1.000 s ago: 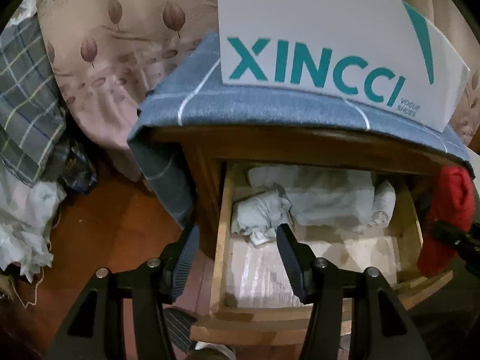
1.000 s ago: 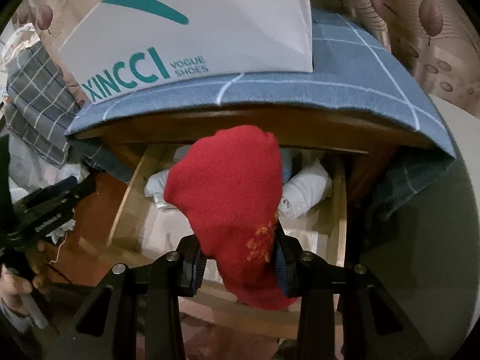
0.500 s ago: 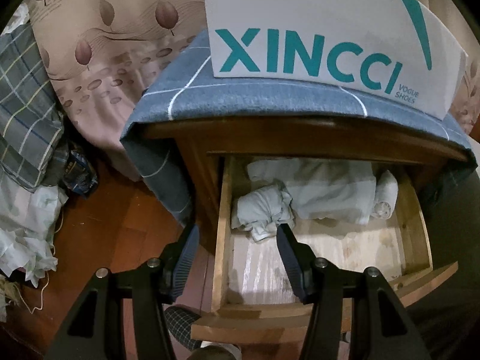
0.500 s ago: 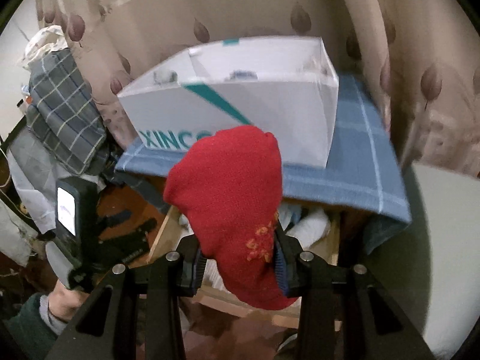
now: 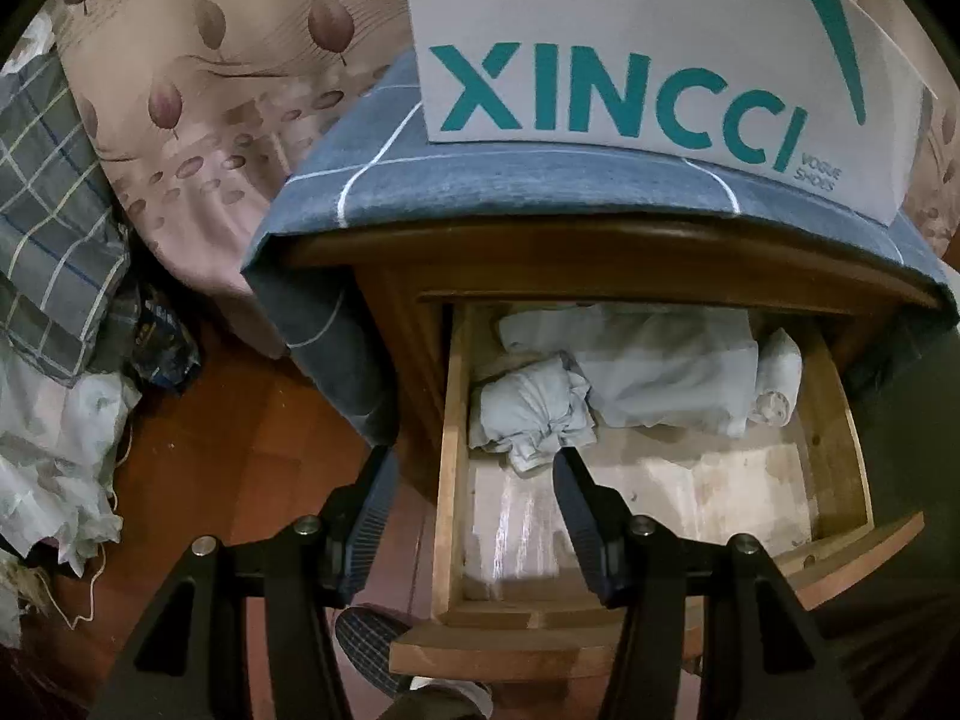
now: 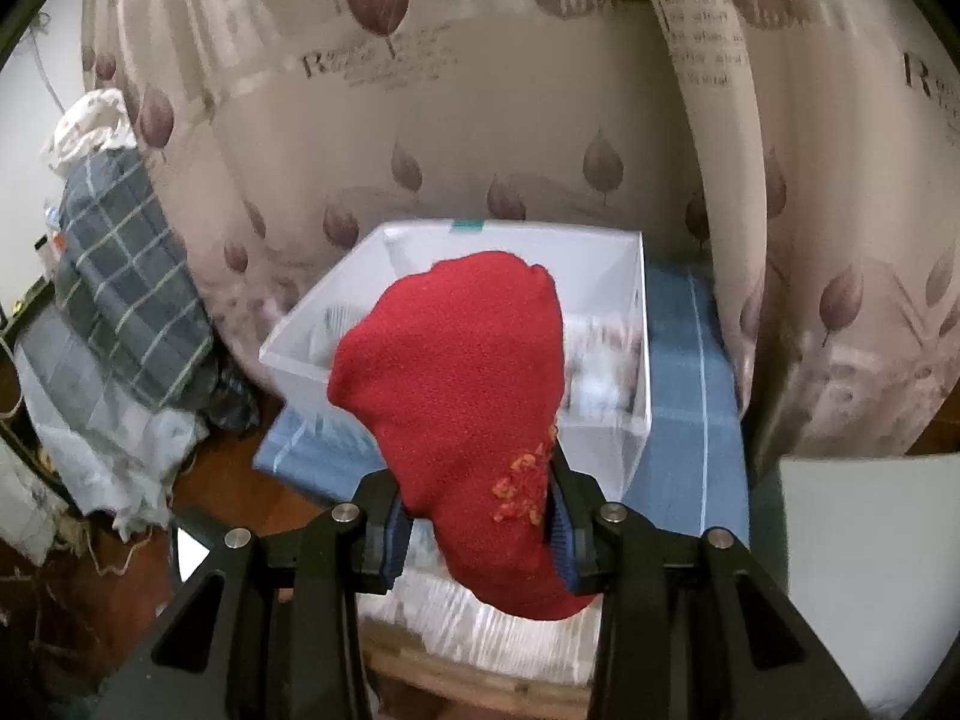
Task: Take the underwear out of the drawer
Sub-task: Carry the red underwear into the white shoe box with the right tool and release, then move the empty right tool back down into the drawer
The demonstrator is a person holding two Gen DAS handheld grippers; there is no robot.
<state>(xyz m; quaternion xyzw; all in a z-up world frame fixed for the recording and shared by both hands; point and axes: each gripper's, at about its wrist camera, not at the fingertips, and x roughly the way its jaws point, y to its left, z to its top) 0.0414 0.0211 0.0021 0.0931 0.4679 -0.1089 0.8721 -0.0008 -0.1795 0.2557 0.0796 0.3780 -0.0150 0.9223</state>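
The wooden drawer (image 5: 831, 450) stands pulled out, with pale grey folded garments (image 5: 660, 372) and a crumpled one (image 5: 528, 414) at its back. My left gripper (image 5: 474, 471) hovers open over the drawer's left wall and holds nothing. In the right wrist view my right gripper (image 6: 477, 480) is shut on a piece of red knitted underwear (image 6: 462, 372) with orange embroidery. It hangs high above the drawer, in front of the open white box (image 6: 636, 360). The red piece hides much of the box's inside.
A white XINCCI shoe box (image 5: 630, 48) sits on a blue checked cloth (image 5: 540, 192) over the cabinet top. A leaf-print curtain (image 6: 480, 90) hangs behind. Plaid bedding (image 5: 54, 228) and white cloth (image 5: 48, 468) are piled on the wooden floor at left. A slipper (image 5: 372, 642) shows below.
My right gripper rose with the red underwear from drawer level to above the white box. The red piece left the right edge of the left wrist view. The left gripper stayed put.
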